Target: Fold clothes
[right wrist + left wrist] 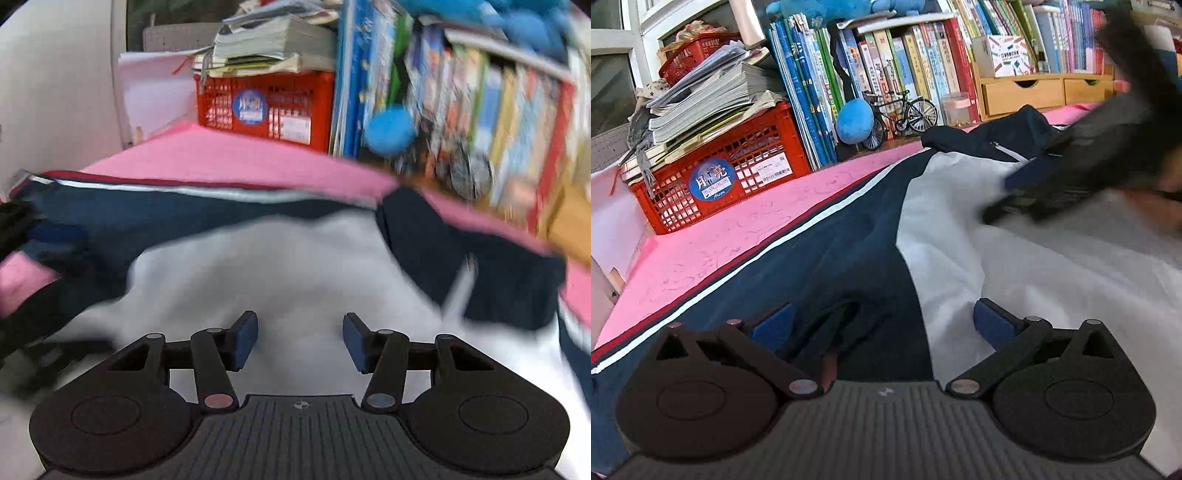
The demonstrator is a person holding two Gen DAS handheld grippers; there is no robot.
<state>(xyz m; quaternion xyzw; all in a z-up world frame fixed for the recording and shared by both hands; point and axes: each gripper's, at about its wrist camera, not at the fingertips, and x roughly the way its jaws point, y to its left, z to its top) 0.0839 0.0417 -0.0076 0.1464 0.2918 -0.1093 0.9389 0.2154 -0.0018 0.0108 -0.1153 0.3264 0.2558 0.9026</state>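
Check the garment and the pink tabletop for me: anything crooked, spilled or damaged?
Nothing spilled or torn. The navy and white jacket lies rumpled on the pink tabletop, its far navy part bunched up. The stack of magazines on the red plastic crate leans unevenly.

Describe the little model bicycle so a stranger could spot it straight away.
Start at the row of upright books along the back of the pink table. At their foot, right of the red crate, stands the model bicycle, beside a round blue plush toy. It is the only dark, thin-framed, spoke-wheeled thing there.
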